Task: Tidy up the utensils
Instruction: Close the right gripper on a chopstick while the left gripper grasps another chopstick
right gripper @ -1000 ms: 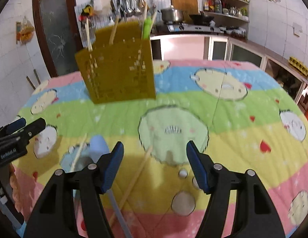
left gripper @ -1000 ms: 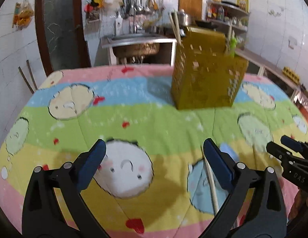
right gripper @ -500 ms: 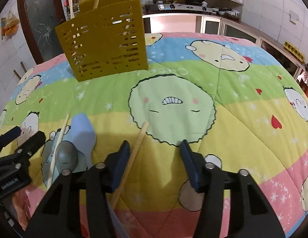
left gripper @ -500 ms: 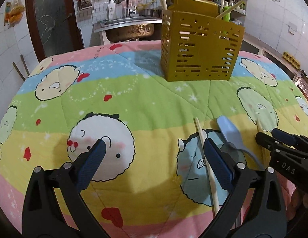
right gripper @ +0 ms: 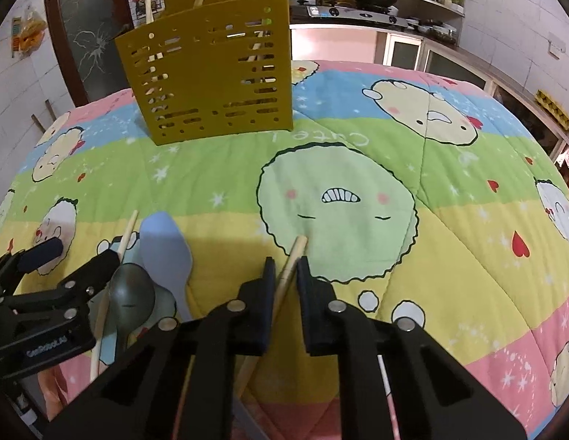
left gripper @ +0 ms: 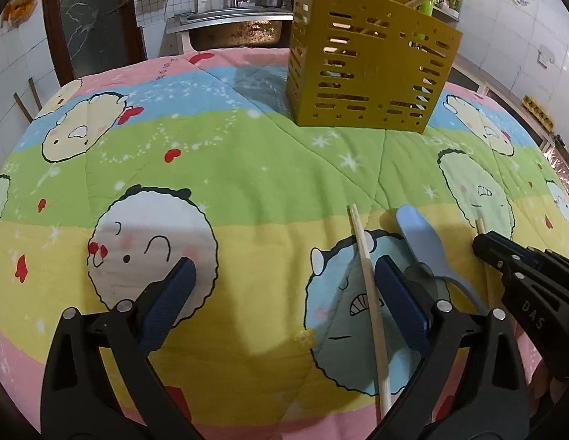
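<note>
A yellow slotted utensil holder [left gripper: 368,62] [right gripper: 211,73] stands at the far side of the quilt with chopsticks and a green utensil in it. My right gripper [right gripper: 286,267] has its jaws nearly closed around a wooden chopstick [right gripper: 293,260] lying on the quilt. My left gripper [left gripper: 284,286] is open and empty, its right finger beside another chopstick [left gripper: 368,286]. A light blue spoon [left gripper: 420,242] [right gripper: 167,245] and a grey spoon [right gripper: 132,299] lie between the grippers.
A cartoon-print quilt [left gripper: 229,154] covers the table. A sink [left gripper: 233,25] and a stove with pots [right gripper: 343,0] stand behind it. A dark door [left gripper: 90,18] is at the far left.
Both grippers came down and forward toward the quilt. The right gripper's jaws closed in around the chopstick. The left gripper stayed open.
</note>
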